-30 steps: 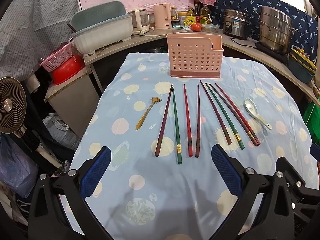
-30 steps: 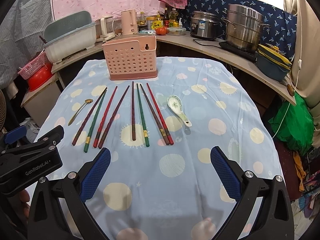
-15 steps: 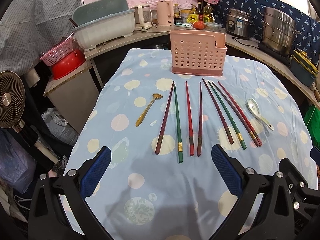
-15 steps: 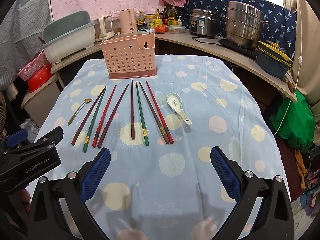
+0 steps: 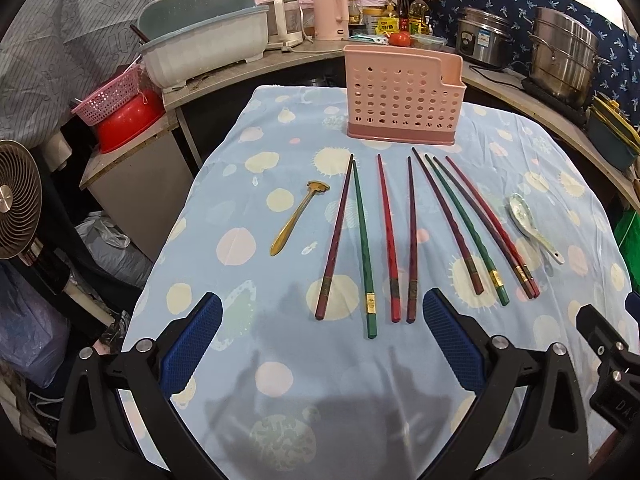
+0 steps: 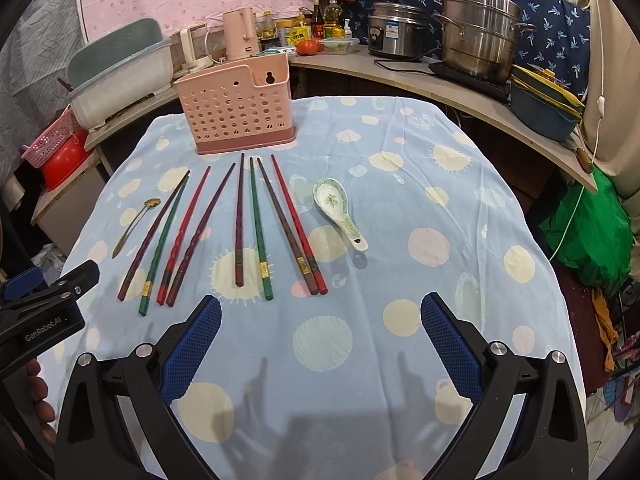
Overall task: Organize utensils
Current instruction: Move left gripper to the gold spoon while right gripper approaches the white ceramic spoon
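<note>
Both grippers empty, jaws spread wide, hovering over the near edge of the table (image 5: pixel 280 420). Nothing picked up yet, holder looks unloaded from here.

Layout: eight chopsticks (image 5: pixel 384 236) lie in a row on the spotted cloth, long axes running roughly away from the grippers toward the pink holder (image 5: pixel 402 98), which stands upright at the far end. Thick decorated ends point at us, thin tips point at the holder. They fan slightly: left four nearly straight, right four angled so the tips converge toward the holder base.

Left gripper (image 5: pixel 322 354): the left four sticks sit dead ahead, butt ends just beyond the gap between the jaws. Gold spoon (image 5: pixel 298 218) is off to its left, handle toward us, lying diagonally.

Right gripper (image 6: pixel 320 350): the right four sticks (image 6: pixel 276 224) are ahead and a bit left of its centreline. White ceramic spoon (image 6: pixel 338 210) is close to straight ahead, bowl far, handle near and slanting right.

Call: split by side. Left arm is nearer the gold spoon and left sticks, right arm nearer the ceramic spoon and right sticks. Since the sticks run along the approach direction, the jaws already straddle them crosswise; no wrist roll needed, just go forward and down. The two rightmost sticks are touching at the butt ends, so they may come up as a pair.
</note>
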### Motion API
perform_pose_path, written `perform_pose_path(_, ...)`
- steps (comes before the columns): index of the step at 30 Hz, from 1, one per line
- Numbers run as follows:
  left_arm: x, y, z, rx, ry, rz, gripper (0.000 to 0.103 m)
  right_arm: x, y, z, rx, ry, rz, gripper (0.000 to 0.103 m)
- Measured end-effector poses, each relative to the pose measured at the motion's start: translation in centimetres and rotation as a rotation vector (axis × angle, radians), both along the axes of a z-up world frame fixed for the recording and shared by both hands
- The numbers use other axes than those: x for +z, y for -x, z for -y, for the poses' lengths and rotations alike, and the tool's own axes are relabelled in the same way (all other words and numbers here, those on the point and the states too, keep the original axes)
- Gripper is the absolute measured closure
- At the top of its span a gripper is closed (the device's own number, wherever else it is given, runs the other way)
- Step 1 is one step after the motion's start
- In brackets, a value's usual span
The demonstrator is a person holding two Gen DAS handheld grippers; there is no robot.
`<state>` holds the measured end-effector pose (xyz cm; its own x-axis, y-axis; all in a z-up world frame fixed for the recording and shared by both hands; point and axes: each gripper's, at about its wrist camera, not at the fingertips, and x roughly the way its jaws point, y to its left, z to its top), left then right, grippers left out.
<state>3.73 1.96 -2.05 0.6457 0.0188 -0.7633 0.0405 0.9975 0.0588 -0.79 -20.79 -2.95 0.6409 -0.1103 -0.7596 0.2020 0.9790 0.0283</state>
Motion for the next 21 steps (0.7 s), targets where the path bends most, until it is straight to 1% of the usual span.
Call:
perform_pose_path(8,-1.4,-3.0,-1.8,0.032,-0.016,-0.014,0.007,-1.3,-2.3,0.7,-0.004,-0.002,-0.026,0.007)
perform_pose_path(12,-2.0,-4.9,-3.2,0.056,-0.011,-0.021,0.007,-1.8,-3.4,0.9,-0.006,-0.001,-0.035,0.007)
perform_pose_path(15,-2.4,-6.4,-4.4,0.076,0.007,-0.025,0.007,-2.1,-4.1,1.0,-0.005,-0.001,-0.039,0.007)
perform_pose_path(21,-3.8,-8.9,-5.2,0.074,-0.003,-0.052,0.013,-2.7,-6.0,1.0,-0.007,-0.004,-0.052,0.007)
